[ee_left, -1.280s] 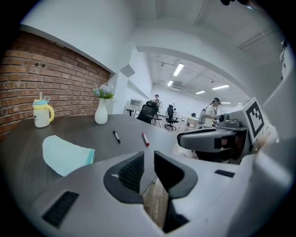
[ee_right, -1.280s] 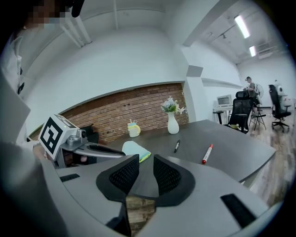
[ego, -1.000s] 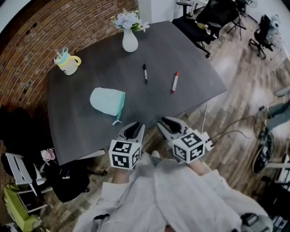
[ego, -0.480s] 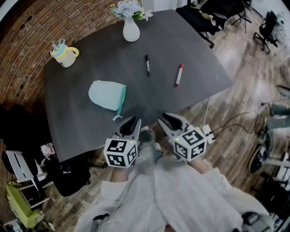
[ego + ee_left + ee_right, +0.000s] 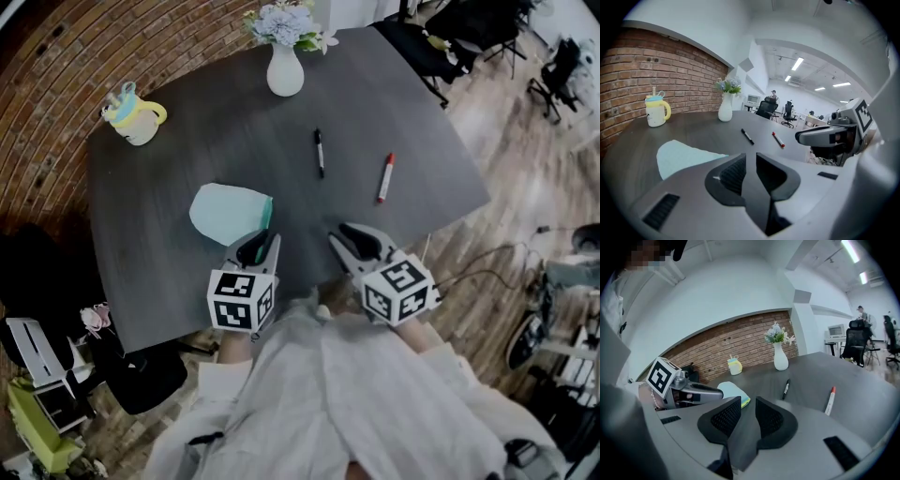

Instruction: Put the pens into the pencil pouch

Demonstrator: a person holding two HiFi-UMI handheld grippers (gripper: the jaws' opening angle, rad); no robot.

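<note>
Poised at the 6 o'clock edge of a dark desk point(image 5: 178, 169), a person holds a tool in each hand with the packing not yet begun; both pens lie loose on the desk and the pencil pouch point(image 5: 228, 212) lies flat and apparently unfilled. The left tool point(image 5: 257, 249) hangs over the near edge with the pale green pouch just beside it at 11 o'clock; its jaws stand a narrow gap apart with nothing between them; the placing suggests this hand is meant to pin or hold open the pouch, whose darker zip edge faces 3 o'clock, toward the pens. The right tool point(image 5: 349, 240) sits alongside, jaws likewise narrowly parted and empty; the red pen point(image 5: 385, 177) lies at its 1 o'clock and the black pen point(image 5: 320, 153) at its 11 o'clock, both well apart from the jaws, so this is likely the hand that will do the fetching. The pens lie near each other but not touching, each pointing roughly away from the person; that lie should let a tool close across a barrel rather than along it. A white vase point(image 5: 285, 73) of flowers stands at the desk's 12 o'clock edge and a yellow mug point(image 5: 137, 117) at 10 o'clock; both are set well apart from pouch and pens, so neither looks likely to get in the way.
</note>
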